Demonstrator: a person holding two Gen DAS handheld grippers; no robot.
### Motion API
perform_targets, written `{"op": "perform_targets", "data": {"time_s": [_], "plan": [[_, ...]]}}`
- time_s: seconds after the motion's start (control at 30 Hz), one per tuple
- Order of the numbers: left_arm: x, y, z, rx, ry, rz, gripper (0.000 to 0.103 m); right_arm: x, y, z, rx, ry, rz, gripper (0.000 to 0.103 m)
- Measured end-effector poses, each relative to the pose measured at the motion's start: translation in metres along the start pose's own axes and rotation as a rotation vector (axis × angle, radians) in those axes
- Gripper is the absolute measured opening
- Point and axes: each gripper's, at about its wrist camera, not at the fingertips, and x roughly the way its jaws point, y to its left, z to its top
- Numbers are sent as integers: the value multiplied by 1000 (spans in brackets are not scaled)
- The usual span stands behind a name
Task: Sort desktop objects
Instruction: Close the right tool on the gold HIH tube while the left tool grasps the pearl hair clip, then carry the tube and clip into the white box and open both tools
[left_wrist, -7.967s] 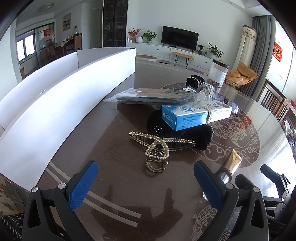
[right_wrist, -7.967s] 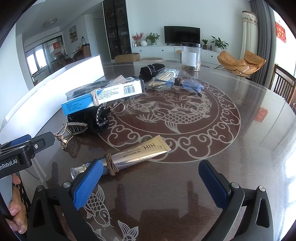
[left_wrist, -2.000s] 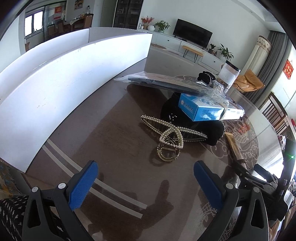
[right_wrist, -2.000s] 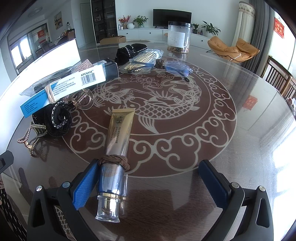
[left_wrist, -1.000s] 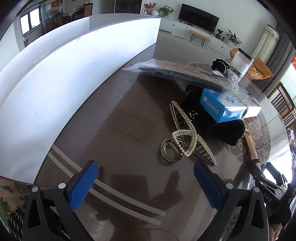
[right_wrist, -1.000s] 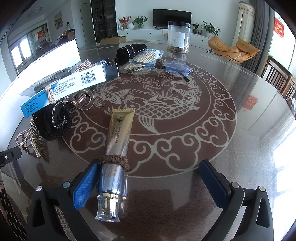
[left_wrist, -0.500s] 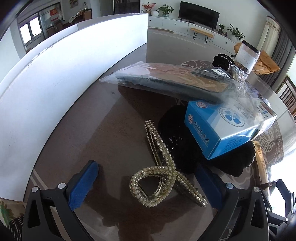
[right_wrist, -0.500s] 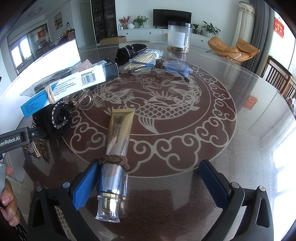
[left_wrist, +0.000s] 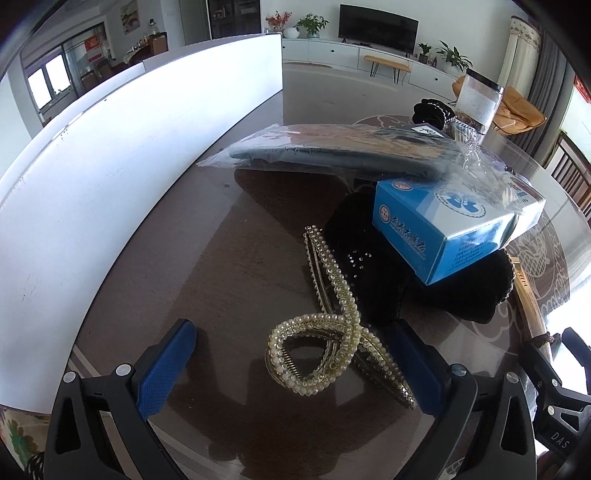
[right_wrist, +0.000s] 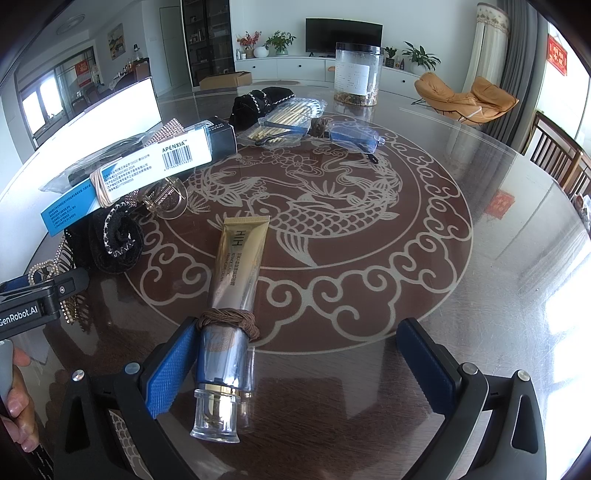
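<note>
On the glossy dark surface (left_wrist: 229, 258), the left claw (left_wrist: 291, 354) sits low with its blue pads spread wide, and the looped end of a pearl-studded hair clip (left_wrist: 325, 328) lies between them, touching neither pad. The clip's long toothed arm runs away from the claw toward a black velvet pouch (left_wrist: 373, 280) dotted with small rhinestones. A blue-and-white medicine box (left_wrist: 436, 225) rests tilted on top of the pouch, and a flat dark item in a clear plastic bag (left_wrist: 332, 151) leans across the box behind it. A white board (left_wrist: 122, 158) stands along the left edge of the surface.

From the right wrist view, the right claw (right_wrist: 295, 358) is likewise open, held level just above the surface and pointing toward the carved fish medallion (right_wrist: 314, 206). A gold cream tube (right_wrist: 236, 266) lies lengthwise in front of it, its crimped end far and its clear cap (right_wrist: 218, 417) nearest the camera, just beside the left pad. A brown braided hair tie (right_wrist: 229, 319) is wrapped around the tube's silver neck. The left claw's black body enters this view at the left edge, gripped by the person's left hand (right_wrist: 16, 402), whose fingers curl around the handle low in the corner. Farther back sit a clear jar (right_wrist: 356, 74), a bag of gold sticks (right_wrist: 288, 118) and a pair of blue glasses (right_wrist: 354, 136).
</note>
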Motion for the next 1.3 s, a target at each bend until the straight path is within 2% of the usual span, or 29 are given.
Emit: {"op": "perform_targets", "data": {"time_s": [0.23, 0.63, 0.73, 0.77, 0.8, 0.83, 0.87, 0.9, 0.93, 0.97, 1.0, 1.07, 1.17, 1.3], "plan": [[-2, 1, -5, 19, -35, -12, 103, 0, 0, 0, 0, 0, 0, 103], [-2, 1, -5, 58, -40, -37, 103, 0, 0, 0, 0, 0, 2, 103], [-2, 2, -5, 60, -40, -38, 103, 6, 2, 10, -47, 25, 33, 103], [-3, 3, -5, 61, -43, -36, 102, 10, 4, 16, -67, 63, 46, 103], [-6, 3, -6, 61, -55, -39, 87, 13, 6, 22, -79, 98, 54, 103], [-10, 4, -7, 64, -69, -43, 77, 15, 6, 26, -81, 114, 73, 99], [-13, 4, -8, 70, -79, -46, 61, 14, 7, 28, -82, 108, 95, 93], [-15, 5, -9, 67, -75, -57, 60, 11, 10, 29, -105, 97, 85, 73], [-16, 7, -10, 54, -75, -80, 60, 8, 13, 28, -136, 88, 91, 47], [-19, 9, -12, 40, -71, -103, 60, 4, 15, 27, -149, 86, 96, 33], [-21, 11, -14, 31, -66, -128, 59, 1, 18, 24, -151, 93, 94, 29], [-26, 11, -20, 37, -50, -178, 59, -5, 15, 17, -140, 103, 114, 29], [-32, -4, -29, 111, -26, -252, 59, -15, 7, 5, -134, 100, 108, 29], [-36, -23, -37, 196, -31, -221, 59, -25, -3, -7, -148, 114, 107, 29]]}}
